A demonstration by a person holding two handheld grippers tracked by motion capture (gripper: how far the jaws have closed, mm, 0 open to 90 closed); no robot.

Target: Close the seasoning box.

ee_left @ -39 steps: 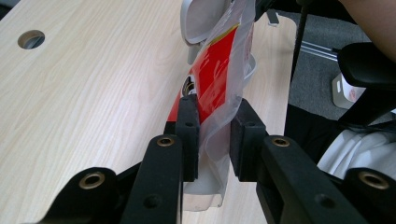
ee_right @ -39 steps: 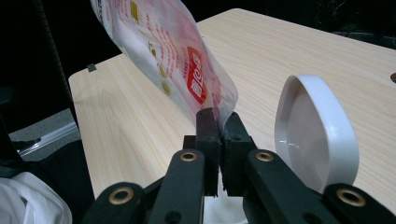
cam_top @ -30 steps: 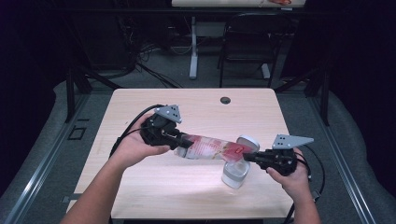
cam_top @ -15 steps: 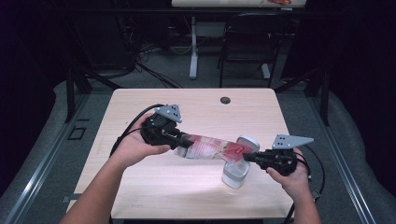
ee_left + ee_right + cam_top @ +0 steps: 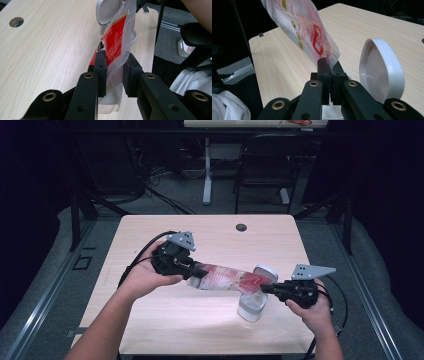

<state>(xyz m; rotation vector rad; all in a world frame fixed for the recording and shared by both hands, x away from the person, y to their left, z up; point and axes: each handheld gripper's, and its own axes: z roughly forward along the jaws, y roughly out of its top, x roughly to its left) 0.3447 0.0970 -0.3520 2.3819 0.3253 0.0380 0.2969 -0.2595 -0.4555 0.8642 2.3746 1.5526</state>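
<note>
Two black jaws of the left gripper (image 5: 114, 72) rise from the bottom edge, pinching the edge of a clear plastic pouch (image 5: 117, 37) printed red and yellow. The pouch stretches away over a pale wooden table (image 5: 50, 42). Beyond it stands a white hinged lid (image 5: 106, 12). A round hole (image 5: 16, 22) sits in the tabletop at upper left.

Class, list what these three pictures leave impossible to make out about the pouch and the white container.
- Container contents: in the high view the pouch and right claw cover its mouth.
- Pouch print: too small in the high view, blurred in the right gripper view.
- Pouch bottom end: hidden behind the left claw in the left gripper view.
</note>
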